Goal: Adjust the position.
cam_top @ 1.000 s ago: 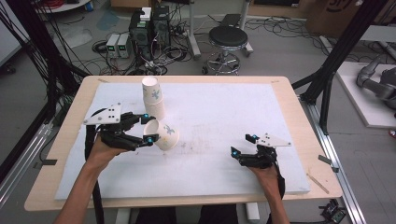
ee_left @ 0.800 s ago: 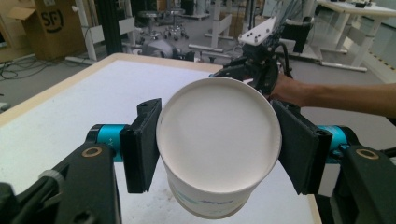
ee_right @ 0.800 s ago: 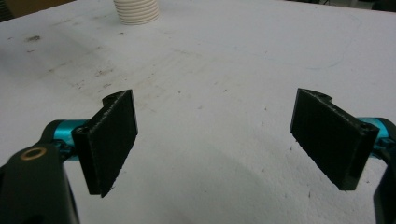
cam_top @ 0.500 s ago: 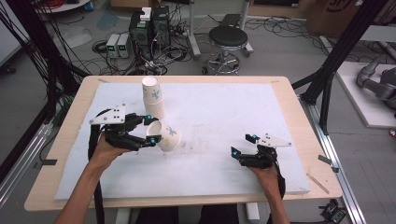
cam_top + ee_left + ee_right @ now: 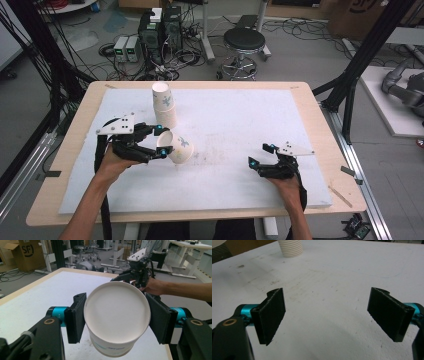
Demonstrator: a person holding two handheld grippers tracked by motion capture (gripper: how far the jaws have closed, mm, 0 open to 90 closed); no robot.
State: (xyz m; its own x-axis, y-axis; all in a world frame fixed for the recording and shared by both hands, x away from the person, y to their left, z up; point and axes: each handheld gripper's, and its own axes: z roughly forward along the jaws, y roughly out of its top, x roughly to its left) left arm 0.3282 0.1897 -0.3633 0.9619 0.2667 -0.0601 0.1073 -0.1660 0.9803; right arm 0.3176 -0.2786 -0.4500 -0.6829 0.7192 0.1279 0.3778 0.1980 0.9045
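Note:
My left gripper (image 5: 164,140) is shut on a white paper cup (image 5: 179,148) with blue print. The cup is tipped on its side just over the white mat, in the left half of the table. In the left gripper view the cup (image 5: 117,315) turns its round mouth to the camera, and both jaws press on its rim. An upside-down stack of paper cups (image 5: 163,103) stands just behind it, with its ribbed foot (image 5: 290,248) at the top of the right gripper view. My right gripper (image 5: 261,154) rests open on the mat at the right, nothing between its jaws (image 5: 327,315).
The white foam mat (image 5: 235,115) covers most of the wooden table (image 5: 325,145). In the left gripper view the right hand and its gripper (image 5: 133,272) sit beyond the cup. A black stool (image 5: 245,40), computers and cables lie on the floor behind the table.
My left gripper has shifted slightly to the right with the cup held in it. The right gripper has stayed in place.

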